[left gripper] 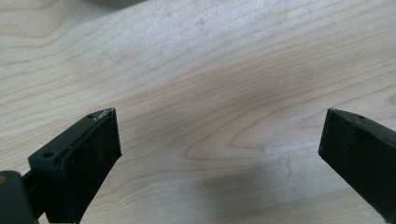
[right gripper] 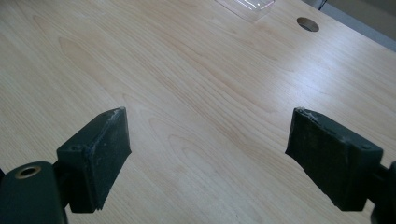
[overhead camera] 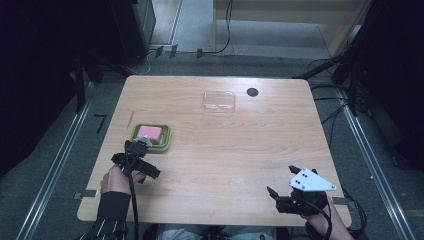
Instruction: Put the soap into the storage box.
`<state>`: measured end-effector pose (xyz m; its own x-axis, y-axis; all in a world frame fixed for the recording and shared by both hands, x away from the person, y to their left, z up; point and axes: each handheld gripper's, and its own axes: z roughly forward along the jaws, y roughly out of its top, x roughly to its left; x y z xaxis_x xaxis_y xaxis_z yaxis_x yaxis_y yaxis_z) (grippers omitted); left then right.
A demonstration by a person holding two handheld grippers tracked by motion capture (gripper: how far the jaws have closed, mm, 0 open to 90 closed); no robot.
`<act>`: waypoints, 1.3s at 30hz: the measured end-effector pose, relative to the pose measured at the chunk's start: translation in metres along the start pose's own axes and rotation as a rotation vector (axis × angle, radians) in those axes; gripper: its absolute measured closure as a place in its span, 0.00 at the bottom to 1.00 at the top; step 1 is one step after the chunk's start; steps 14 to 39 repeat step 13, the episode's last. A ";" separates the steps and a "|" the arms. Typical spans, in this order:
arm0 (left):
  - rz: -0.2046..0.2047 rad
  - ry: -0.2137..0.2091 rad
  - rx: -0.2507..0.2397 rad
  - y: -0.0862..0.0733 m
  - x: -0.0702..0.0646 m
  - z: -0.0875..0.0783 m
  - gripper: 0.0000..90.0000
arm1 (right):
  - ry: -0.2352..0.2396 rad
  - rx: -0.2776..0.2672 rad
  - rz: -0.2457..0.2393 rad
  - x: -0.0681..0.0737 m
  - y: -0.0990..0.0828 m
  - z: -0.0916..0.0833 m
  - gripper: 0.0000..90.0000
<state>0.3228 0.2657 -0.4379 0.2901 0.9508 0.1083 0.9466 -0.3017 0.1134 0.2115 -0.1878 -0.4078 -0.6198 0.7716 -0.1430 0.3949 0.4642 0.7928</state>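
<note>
A green square tray (overhead camera: pixel 167 133) holding a pink block (overhead camera: pixel 149 133) sits on the left half of the wooden table (overhead camera: pixel 225 150). My left gripper (overhead camera: pixel 142 161) hovers just in front of that tray, held by a hand in a dark sleeve. Its jaws stand wide apart over bare wood, open with nothing between them (left gripper: pixel 219 135). My right gripper (overhead camera: pixel 284 181), topped by a grey three-cornered plate, is near the front right edge. It is open over bare wood too (right gripper: pixel 208 135). A clear flat plastic lid (overhead camera: pixel 219 100) lies at the table's far middle; its corner (right gripper: pixel 247 7) appears in the right gripper view.
A dark round hole (overhead camera: pixel 252 92) is in the table just right of the clear lid, also seen in the right gripper view (right gripper: pixel 307 24). Black stands and cables surround the table on the floor. A thin stick (overhead camera: pixel 131 118) lies near the left edge.
</note>
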 end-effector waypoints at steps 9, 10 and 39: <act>0.018 -0.005 0.025 -0.001 -0.002 0.004 0.00 | -0.004 -0.004 0.003 0.000 0.000 0.000 0.15; 0.022 -0.008 0.031 0.000 -0.002 0.004 0.00 | -0.004 -0.004 0.003 0.000 0.000 0.000 0.15; 0.024 -0.007 0.029 0.000 -0.002 0.004 0.00 | 0.001 -0.004 -0.001 -0.001 0.000 0.001 0.15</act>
